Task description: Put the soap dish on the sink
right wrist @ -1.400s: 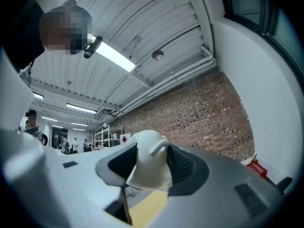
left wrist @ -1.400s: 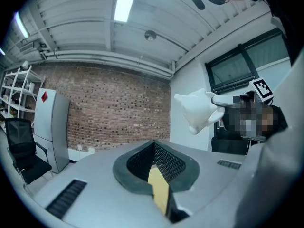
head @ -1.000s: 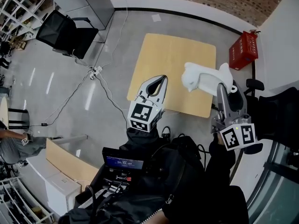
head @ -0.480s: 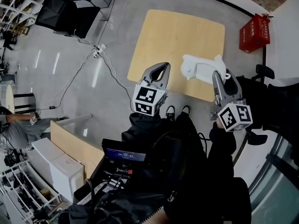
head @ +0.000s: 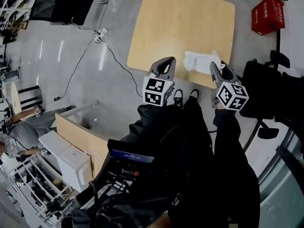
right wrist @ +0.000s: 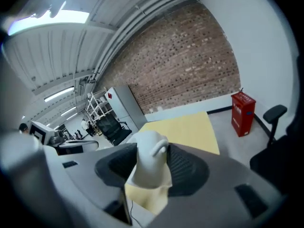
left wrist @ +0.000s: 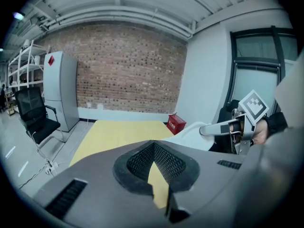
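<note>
Head view shows the right gripper [head: 213, 69] pinching the soap dish [head: 199, 61] at 1 o'clock, above the yellow table [head: 180, 23]. At 12 o'clock the left gripper [head: 165, 64] is pressed together, empty. Held by one end, the dish might tip and drop.

the head view looks steeply down from above the person onto the grey floor [head: 95, 89] and a yellow table [head: 180, 23], with the left gripper [head: 166, 61] and right gripper [head: 213, 66] close below it at mid frame. each gripper view rides low and close behind its own jaws, facing out across that same table toward a brick wall [left wrist: 128, 65]. all three views share the table, a red box [head: 268, 14] and the white soap dish [head: 199, 61], which sits nearest in the right gripper view.
</note>
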The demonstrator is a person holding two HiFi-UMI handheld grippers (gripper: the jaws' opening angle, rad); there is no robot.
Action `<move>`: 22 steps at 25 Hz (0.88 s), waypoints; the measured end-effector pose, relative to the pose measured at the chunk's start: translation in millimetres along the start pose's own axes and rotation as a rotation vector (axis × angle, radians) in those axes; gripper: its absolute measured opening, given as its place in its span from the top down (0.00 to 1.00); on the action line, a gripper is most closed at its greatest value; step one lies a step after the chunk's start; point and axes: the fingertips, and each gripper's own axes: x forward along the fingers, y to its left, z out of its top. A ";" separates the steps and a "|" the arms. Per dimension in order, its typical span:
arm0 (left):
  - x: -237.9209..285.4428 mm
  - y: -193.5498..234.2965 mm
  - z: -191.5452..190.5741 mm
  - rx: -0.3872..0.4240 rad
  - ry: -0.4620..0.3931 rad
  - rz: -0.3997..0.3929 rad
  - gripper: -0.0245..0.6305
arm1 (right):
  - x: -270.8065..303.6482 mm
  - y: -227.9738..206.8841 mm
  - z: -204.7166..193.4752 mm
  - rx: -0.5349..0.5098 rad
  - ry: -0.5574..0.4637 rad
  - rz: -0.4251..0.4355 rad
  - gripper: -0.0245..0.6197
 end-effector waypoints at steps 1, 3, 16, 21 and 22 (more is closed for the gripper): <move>3.1 1.3 -6.8 -0.005 0.014 0.004 0.96 | 7.5 -6.2 -9.6 0.014 0.023 -0.005 0.65; 8.2 3.4 -19.3 -0.019 0.041 0.009 0.96 | 22.4 -18.3 -27.2 0.039 0.069 -0.017 0.65; 24.5 2.2 -70.5 -0.054 0.140 0.018 0.96 | 81.8 -64.1 -102.9 0.110 0.284 -0.089 0.65; 23.4 5.1 -78.1 -0.053 0.157 0.028 0.96 | 89.1 -69.7 -118.3 0.114 0.325 -0.101 0.65; 23.9 5.4 -78.5 -0.052 0.159 0.029 0.96 | 90.4 -71.1 -120.3 0.115 0.332 -0.105 0.65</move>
